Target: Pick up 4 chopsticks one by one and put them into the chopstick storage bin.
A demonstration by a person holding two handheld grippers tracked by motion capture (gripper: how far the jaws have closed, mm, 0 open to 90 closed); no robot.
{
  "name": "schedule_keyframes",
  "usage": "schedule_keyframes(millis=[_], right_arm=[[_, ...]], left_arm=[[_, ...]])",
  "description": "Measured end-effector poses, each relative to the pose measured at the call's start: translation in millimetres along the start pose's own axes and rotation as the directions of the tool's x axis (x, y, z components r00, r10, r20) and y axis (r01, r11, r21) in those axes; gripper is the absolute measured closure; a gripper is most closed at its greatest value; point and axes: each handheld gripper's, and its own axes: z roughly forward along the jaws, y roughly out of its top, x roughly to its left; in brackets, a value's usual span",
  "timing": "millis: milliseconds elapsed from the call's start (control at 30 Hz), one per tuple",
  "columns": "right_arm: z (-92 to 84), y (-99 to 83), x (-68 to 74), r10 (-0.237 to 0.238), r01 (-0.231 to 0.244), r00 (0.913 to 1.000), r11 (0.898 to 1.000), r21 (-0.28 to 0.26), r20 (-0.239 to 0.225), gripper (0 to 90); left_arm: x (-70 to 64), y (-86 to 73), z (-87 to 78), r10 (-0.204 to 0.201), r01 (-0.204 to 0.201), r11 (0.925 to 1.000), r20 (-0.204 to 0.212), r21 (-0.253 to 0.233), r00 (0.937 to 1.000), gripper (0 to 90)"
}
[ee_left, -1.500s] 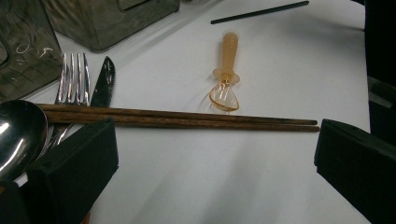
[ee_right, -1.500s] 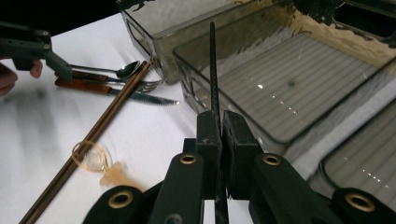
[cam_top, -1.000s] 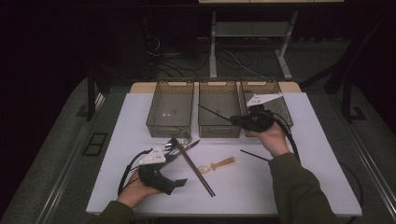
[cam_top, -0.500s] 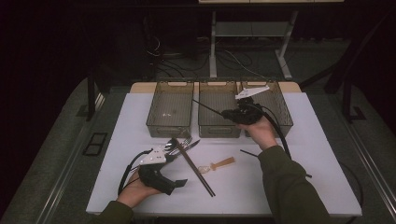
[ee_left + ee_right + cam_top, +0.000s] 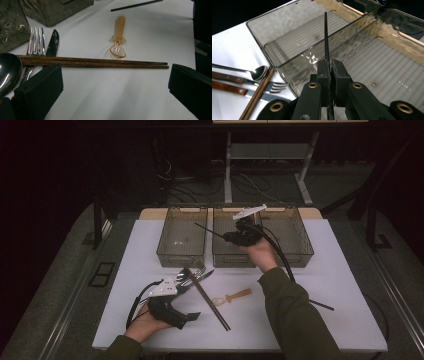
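Right claw point(image 5: 231, 238) is clamping a thin black chopstick point(image 5: 326, 37) between its jaws, which are pressing together on it. It is hovering over the middle bin point(image 5: 220, 257) of three clear bins at the far edge of the table point(image 5: 345, 285), and the stick is pointing out toward the left bin point(image 5: 167, 255), above the wall between the two.

Left claw point(image 5: 192, 316) is resting near the front left corner of the table with its jaws wide apart, gripping nothing. Just beyond its jaws a pair of brown chopsticks point(image 5: 100, 62) is lying side by side on the table. A spoon point(image 5: 8, 71), a fork point(image 5: 35, 43) and a knife point(image 5: 52, 42) are lying partly under them, near the left bin. A small orange spoon point(image 5: 118, 37) is lying just beside the brown pair, apart from it. A second black chopstick point(image 5: 320, 304) is lying toward the right side of the table, partly hidden behind the sleeve point(image 5: 292, 315).
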Motion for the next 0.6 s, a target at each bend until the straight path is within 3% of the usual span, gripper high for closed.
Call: schedule_keyframes(millis=[600], right_arm=[[56.8,39.2,21.6,-0.028,0.027,0.9993,0.998,0.054,0.023,85.9]], left_arm=[[-0.3,0.2,-0.9,-0.007,0.008,1.0000,0.010,-0.006,0.9999,0.0]])
